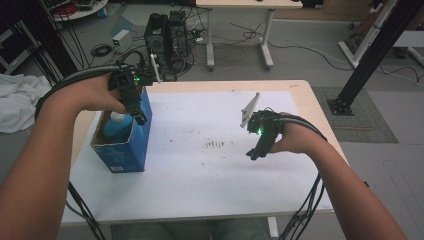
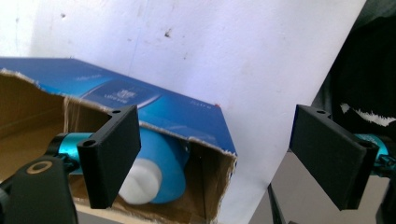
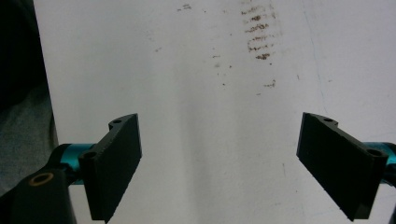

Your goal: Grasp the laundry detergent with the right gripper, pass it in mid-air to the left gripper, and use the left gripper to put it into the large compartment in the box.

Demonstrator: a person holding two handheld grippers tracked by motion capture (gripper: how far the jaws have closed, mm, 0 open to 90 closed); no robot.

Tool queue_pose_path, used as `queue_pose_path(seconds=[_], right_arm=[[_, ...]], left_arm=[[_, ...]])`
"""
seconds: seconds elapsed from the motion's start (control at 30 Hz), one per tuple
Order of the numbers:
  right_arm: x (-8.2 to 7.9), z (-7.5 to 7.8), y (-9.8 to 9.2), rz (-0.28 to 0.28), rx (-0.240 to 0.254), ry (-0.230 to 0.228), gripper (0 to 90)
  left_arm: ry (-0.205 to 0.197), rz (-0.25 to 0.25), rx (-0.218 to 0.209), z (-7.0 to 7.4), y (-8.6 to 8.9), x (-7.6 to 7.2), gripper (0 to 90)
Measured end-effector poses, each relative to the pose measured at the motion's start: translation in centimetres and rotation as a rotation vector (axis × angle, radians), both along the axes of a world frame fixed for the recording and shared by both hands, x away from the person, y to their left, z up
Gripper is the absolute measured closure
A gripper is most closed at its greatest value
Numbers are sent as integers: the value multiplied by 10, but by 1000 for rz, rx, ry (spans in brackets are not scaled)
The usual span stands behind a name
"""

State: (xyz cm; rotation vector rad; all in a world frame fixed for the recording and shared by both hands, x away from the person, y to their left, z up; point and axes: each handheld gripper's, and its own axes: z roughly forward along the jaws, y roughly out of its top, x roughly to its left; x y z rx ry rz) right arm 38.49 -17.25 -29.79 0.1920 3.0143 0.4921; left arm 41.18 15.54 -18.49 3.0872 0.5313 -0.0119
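While left tool [image 2: 217, 154] hovers agape, bottle [image 2: 156, 170] lies below in box [image 2: 154, 109].

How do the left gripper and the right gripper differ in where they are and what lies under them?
The left gripper hangs over the open blue cardboard box at the table's left edge, above a blue bottle with a white cap; the right gripper hangs over the bare white table sheet on the right side. In its own view, the left gripper's jaws straddle the box's wall; the right gripper's frame nothing. Both stand wide open.
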Motion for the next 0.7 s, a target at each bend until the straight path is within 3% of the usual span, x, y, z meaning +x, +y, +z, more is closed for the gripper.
queue_pose_path(seconds=[0.27,0.37,0.53,0.7], right_arm=[[8,14,-1,-1,-34,-5,132],[10,15,-1,-2,-34,0,132],[10,17,1,-5,-76,11,132],[10,18,3,8,-101,26,132]], left_arm=[[13,-62,1,-12,-23,-5,165],[23,-92,-6,-16,-29,-8,165],[32,-133,6,-27,-41,-11,165],[37,-145,20,-36,-48,-9,165]])
